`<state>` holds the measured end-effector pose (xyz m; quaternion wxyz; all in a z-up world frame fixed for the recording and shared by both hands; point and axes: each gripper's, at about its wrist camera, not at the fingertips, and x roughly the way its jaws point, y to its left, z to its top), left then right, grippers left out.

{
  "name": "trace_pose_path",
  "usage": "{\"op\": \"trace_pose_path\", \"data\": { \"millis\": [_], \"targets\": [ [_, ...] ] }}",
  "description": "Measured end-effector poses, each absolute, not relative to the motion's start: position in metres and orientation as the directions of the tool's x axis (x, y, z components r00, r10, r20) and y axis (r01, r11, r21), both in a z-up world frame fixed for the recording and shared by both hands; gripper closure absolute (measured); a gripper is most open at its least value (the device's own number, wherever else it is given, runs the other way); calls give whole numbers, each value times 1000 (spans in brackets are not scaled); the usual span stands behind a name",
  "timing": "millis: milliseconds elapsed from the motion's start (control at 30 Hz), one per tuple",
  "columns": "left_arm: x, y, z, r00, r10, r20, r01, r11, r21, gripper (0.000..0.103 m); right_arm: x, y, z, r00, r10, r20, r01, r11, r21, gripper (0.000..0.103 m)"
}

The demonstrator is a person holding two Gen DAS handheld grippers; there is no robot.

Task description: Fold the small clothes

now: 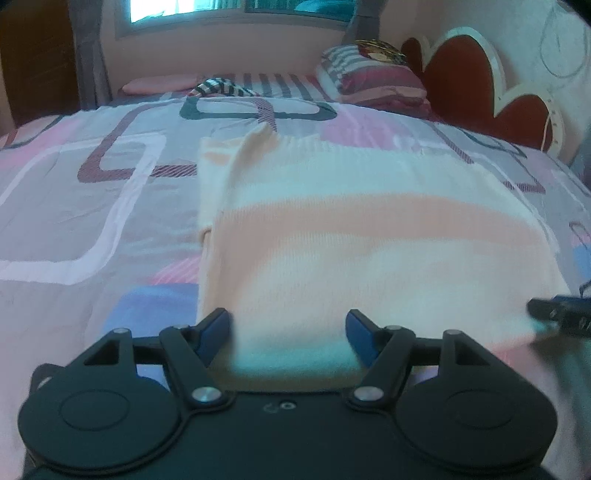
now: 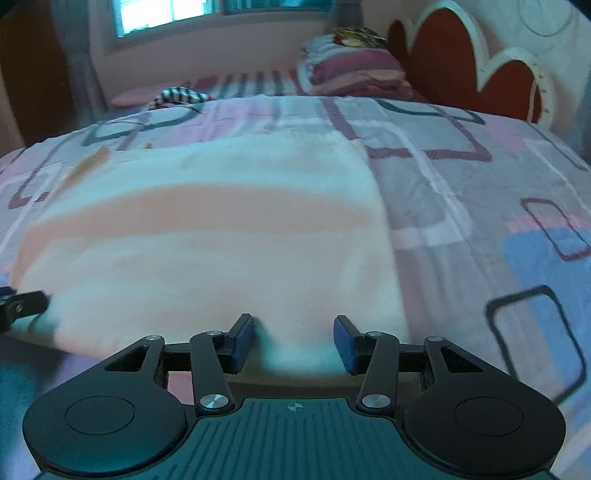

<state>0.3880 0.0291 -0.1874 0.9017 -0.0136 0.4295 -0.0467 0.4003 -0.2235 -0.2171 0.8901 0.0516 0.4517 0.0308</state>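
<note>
A small knit garment [image 1: 369, 240] with peach and white stripes lies flat on the bed, a sleeve folded in along its left side. My left gripper [image 1: 288, 332] is at the garment's near hem on the left; its jaws stand apart, with the hem lying between the blue pads, not pinched. My right gripper [image 2: 293, 339] is at the same hem of the garment [image 2: 207, 240] near its right corner, also with jaws apart and cloth between them. Each view catches the other gripper's tip at its edge: right gripper [image 1: 554, 314], left gripper [image 2: 22, 306].
The bedspread [image 1: 74, 203] is pink, grey and blue with rectangle patterns. Stacked pillows [image 1: 376, 81] and a red, scalloped headboard [image 1: 480, 85] are at the far right. A dark striped cloth [image 1: 221, 88] lies at the far end, below a window [image 1: 166, 11].
</note>
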Motion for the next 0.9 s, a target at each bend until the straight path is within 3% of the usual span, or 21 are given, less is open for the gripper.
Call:
{"op": "trace_pose_path", "data": {
  "millis": [167,267,567,900],
  "targets": [
    [386,29,-188,624,-93,-776,67,996,-65,33,390,-222,-203,605,91,-791,14,992,125,56],
    [384,27,-187,622,-86,-778,67,996,-57,33,390,-219,-209,553,77,-830,6,995,97,56],
    [376,37,-175,615,-128,-778,6,987,-158,29,390,-223,-167,640,158,-752,-25,982,185,56],
    [377,34,-181,584,-108,-804,-33,987,-156,28,406,-186,-216,558,209,-803,-161,977,142,56]
  ]
}}
